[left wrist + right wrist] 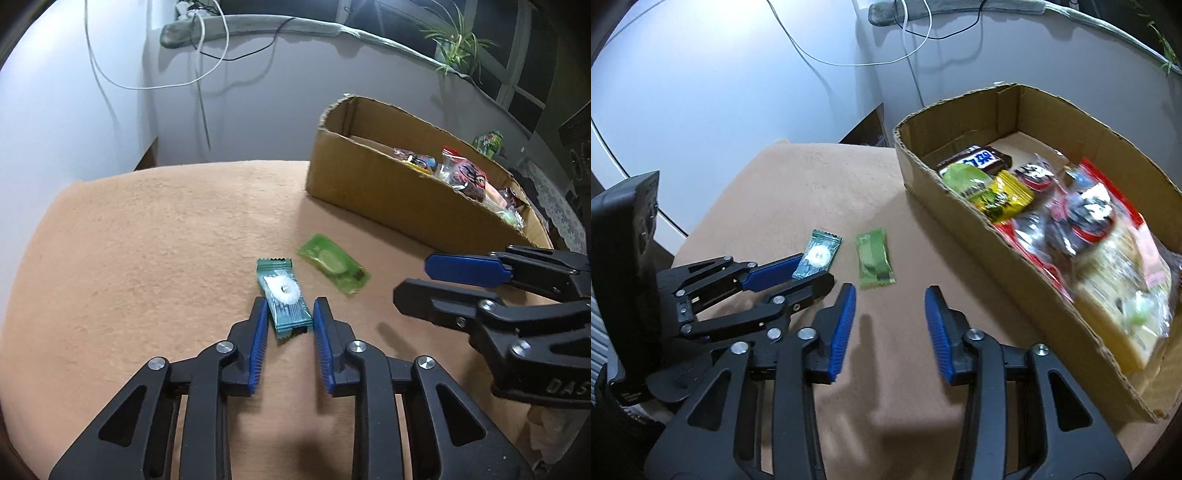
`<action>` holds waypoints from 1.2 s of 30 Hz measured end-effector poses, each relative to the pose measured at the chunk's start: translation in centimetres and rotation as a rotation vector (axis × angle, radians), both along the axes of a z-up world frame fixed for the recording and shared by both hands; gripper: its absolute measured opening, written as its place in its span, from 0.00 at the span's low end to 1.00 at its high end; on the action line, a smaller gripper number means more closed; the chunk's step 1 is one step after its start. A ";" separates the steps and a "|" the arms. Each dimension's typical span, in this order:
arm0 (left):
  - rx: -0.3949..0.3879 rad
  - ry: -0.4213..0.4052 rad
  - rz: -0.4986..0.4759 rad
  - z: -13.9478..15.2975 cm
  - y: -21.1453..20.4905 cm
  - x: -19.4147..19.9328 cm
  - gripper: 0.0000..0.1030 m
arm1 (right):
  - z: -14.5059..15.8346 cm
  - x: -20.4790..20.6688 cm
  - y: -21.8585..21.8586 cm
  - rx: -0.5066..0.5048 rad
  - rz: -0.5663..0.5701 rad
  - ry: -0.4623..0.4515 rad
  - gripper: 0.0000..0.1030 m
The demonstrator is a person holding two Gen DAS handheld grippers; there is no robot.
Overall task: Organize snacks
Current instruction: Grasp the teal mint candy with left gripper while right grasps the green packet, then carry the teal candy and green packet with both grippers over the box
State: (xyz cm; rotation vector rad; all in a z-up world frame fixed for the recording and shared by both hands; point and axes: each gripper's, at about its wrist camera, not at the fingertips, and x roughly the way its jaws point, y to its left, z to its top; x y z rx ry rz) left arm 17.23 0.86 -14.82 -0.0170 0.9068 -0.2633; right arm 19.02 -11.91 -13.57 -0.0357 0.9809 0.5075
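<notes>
Left wrist view: your left gripper (290,314) has its jaws drawn in narrow around the near end of the teal pack (283,295). The left pad (260,332) looks to touch the wrapper edge; on the right side I can't be sure of contact, a sliver of cloth may show there. Confirm the pinch on the wrapper's tail before you lift, and lift straight up so the pack doesn't slide out forward, since most of it sticks out beyond the tips. The green pack (334,266) lies just beside it on the tan cloth (147,258), toward the box (388,195), and apart from the left jaws. The right gripper (412,280) comes in from the right, short of the green pack.

Right wrist view: your right gripper (890,295) is partly open, nothing between the pads. The green pack (874,263) lies ahead of the tips and left of centre, just beyond the left pad (844,325). Shift left to centre it, then come down so the pads straddle its narrow width, flat to the cloth. The left gripper (812,273) sits on the teal pack (817,258) close by, so keep the two tools apart. The box (960,236) on the right already holds several snacks.
</notes>
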 end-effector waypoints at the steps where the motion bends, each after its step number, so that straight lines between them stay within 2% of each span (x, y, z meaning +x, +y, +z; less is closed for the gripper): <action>1: -0.002 0.001 0.000 0.0 0.2 0.0 0.22 | 0.0 0.0 0.2 -0.007 0.003 -0.003 0.38; 8: -0.027 0.006 0.018 0.0 1.5 0.3 0.22 | -0.7 0.5 2.5 -0.084 0.043 -0.037 0.38; 12: -0.039 0.008 0.032 0.1 2.0 0.7 0.22 | -1.3 1.0 3.2 -0.125 0.044 -0.047 0.32; 19: -0.029 0.002 0.031 0.3 2.0 1.1 0.22 | -1.7 1.5 4.2 -0.167 0.064 -0.085 0.32; 22: 0.014 -0.014 0.036 0.5 2.0 1.1 0.23 | -1.9 1.1 4.9 -0.208 0.079 -0.113 0.31; 24: 0.001 0.000 0.034 0.3 2.2 1.3 0.23 | -1.9 0.9 5.0 -0.208 0.082 -0.111 0.24; 28: 0.013 0.007 0.018 0.2 1.9 1.6 0.24 | -1.9 1.3 4.9 -0.211 0.076 -0.109 0.22; 31: 0.001 0.016 0.032 0.3 2.2 2.1 0.31 | -1.8 1.1 4.6 -0.209 0.072 -0.107 0.22; 35: -0.009 0.016 0.027 0.0 2.4 2.4 0.30 | -1.8 0.8 4.5 -0.206 0.067 -0.106 0.22; 36: -0.009 0.013 0.027 0.0 2.4 2.4 0.23 | -1.8 0.8 4.4 -0.202 0.065 -0.105 0.22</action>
